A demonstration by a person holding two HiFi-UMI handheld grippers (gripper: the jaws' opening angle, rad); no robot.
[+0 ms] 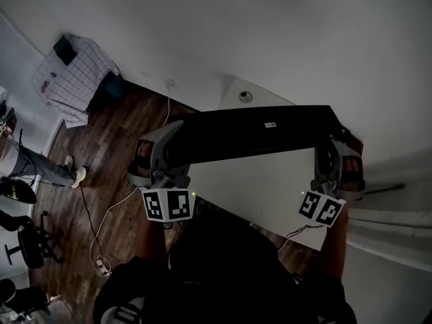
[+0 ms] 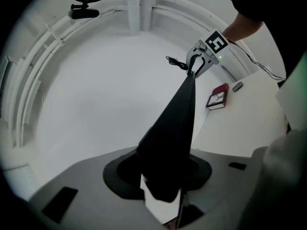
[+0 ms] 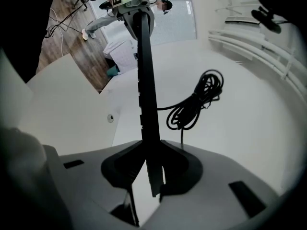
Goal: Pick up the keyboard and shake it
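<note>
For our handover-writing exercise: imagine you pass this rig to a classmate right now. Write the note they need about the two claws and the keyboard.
Left claw: shut on one end of the black keyboard.
Right claw: shut on the other end.
Keyboard: lifted clear of the white table, spanning between both claws.
Done: the pick-up.
Left: the shake; a single moment cannot show whether it has begun. Keep both grips firm while shaking.

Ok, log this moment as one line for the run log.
keyboard: held above table | left gripper: shut on left end | right gripper: shut on right end
</note>
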